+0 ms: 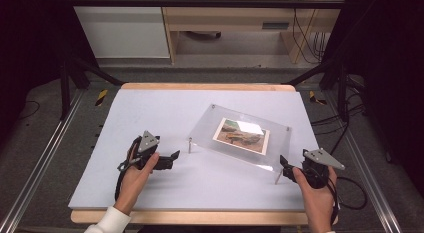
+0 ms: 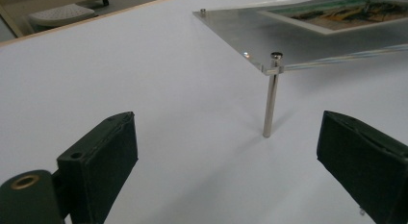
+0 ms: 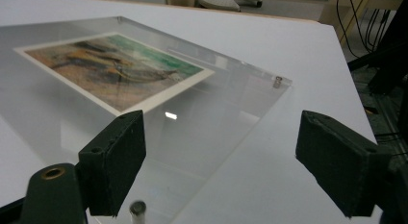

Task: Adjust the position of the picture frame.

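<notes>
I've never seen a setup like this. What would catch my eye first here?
Probably the clear acrylic photo frame holding a colourful landscape picture, propped on thin metal legs right of centre on the white table. Next, the two black hand-held grippers: the left gripper and the right gripper sit at the frame's near corners, jaws open, holding nothing.

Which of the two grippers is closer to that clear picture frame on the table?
The right gripper. It sits right at the picture frame's near corner, by the metal leg there. The left gripper is a little way off to the side, facing another leg, jaws open.
</notes>
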`<state>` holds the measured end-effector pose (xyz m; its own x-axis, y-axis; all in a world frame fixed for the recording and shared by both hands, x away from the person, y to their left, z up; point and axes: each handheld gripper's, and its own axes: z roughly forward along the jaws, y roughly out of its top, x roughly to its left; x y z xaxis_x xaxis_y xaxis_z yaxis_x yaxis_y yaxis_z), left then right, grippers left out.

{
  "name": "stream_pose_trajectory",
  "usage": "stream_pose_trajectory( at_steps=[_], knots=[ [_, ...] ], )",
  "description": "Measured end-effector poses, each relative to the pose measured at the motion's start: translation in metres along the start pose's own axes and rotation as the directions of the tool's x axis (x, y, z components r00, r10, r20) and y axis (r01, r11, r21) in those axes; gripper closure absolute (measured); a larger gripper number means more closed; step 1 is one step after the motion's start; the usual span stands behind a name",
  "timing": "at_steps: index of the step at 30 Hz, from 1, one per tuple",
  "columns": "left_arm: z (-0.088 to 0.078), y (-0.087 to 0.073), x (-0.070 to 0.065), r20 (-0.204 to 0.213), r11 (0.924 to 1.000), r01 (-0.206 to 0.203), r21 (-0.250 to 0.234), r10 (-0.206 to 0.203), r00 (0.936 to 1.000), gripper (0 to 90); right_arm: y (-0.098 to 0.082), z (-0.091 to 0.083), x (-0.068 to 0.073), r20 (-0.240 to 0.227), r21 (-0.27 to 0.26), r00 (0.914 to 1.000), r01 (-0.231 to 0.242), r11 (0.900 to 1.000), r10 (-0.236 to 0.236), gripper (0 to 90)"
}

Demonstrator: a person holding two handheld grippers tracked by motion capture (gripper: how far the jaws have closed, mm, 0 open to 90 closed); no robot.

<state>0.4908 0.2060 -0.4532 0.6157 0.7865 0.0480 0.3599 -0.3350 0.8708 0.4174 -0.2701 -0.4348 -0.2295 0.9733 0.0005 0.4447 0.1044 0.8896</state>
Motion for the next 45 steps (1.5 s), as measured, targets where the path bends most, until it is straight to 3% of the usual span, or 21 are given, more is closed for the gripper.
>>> stream_pose_trajectory(
  at_steps=[4, 8, 12, 15, 17, 19, 20, 24, 26, 29, 33, 41, 45],
  knots=[
    [0.003, 0.000, -0.006, 0.014, 0.9997, -0.008, 0.024, 0.008, 0.9999, 6.7, -0.009, -0.010, -0.004, 0.006, 0.012, 0.9988, -0.049, 0.999, 0.049, 21.7],
    [0.004, 0.001, -0.012, 0.018, 0.9985, -0.007, 0.054, 0.006, 0.9998, 6.7, -0.015, -0.017, -0.002, -0.002, 0.016, 0.9993, -0.039, 0.999, 0.039, 22.0],
    [-0.002, 0.012, -0.014, 0.021, 0.9996, 0.007, 0.027, -0.008, 0.9997, 8.2, -0.014, -0.022, -0.001, -0.026, 0.014, 0.9981, -0.056, 0.998, 0.056, 23.6],
    [-0.003, 0.027, -0.015, 0.049, 0.9999, 0.010, 0.006, -0.010, 0.9987, 13.1, -0.009, -0.021, -0.001, -0.063, 0.011, 0.9956, -0.069, 0.998, 0.069, 31.6],
    [0.001, 0.038, -0.015, 0.070, 0.9998, 0.019, -0.002, -0.019, 0.9974, 14.6, -0.006, -0.019, -0.001, -0.081, 0.011, 0.9941, -0.072, 0.997, 0.073, 33.1],
    [0.009, 0.049, -0.015, 0.068, 0.9999, -0.002, 0.016, 0.001, 0.9977, 16.3, 0.003, -0.012, -0.003, -0.099, 0.019, 0.9921, -0.076, 0.997, 0.077, 35.9],
    [0.019, 0.059, -0.016, 0.087, 0.9982, -0.033, 0.050, 0.029, 0.9958, 16.4, 0.006, -0.010, -0.003, -0.109, 0.024, 0.9911, -0.074, 0.997, 0.076, 35.8],
    [0.037, 0.071, -0.015, 0.079, 0.9938, -0.053, 0.098, 0.045, 0.9959, 17.1, 0.008, -0.002, -0.007, -0.133, 0.062, 0.9858, -0.095, 0.994, 0.102, 35.5],
    [0.049, 0.075, -0.012, 0.091, 0.9922, -0.033, 0.120, 0.022, 0.9956, 18.1, 0.003, 0.005, -0.012, -0.166, 0.110, 0.9747, -0.133, 0.985, 0.150, 34.2],
    [0.061, 0.078, -0.007, 0.100, 0.9917, 0.030, 0.125, -0.042, 0.9940, 19.2, 0.000, 0.007, -0.014, -0.179, 0.121, 0.9681, -0.155, 0.980, 0.176, 33.9],
    [0.070, 0.075, -0.003, 0.122, 0.9846, 0.076, 0.157, -0.096, 0.9878, 18.8, -0.005, 0.011, -0.020, -0.235, 0.154, 0.9373, -0.225, 0.962, 0.257, 32.7],
    [0.067, 0.076, 0.000, 0.128, 0.9811, 0.106, 0.162, -0.127, 0.9836, 18.6, -0.006, 0.014, -0.016, -0.251, 0.182, 0.9297, -0.228, 0.957, 0.269, 30.1],
    [0.066, 0.077, 0.004, 0.142, 0.9772, 0.130, 0.168, -0.154, 0.9778, 20.4, -0.007, 0.015, -0.015, -0.252, 0.196, 0.9252, -0.238, 0.951, 0.284, 29.2]
  ],
)
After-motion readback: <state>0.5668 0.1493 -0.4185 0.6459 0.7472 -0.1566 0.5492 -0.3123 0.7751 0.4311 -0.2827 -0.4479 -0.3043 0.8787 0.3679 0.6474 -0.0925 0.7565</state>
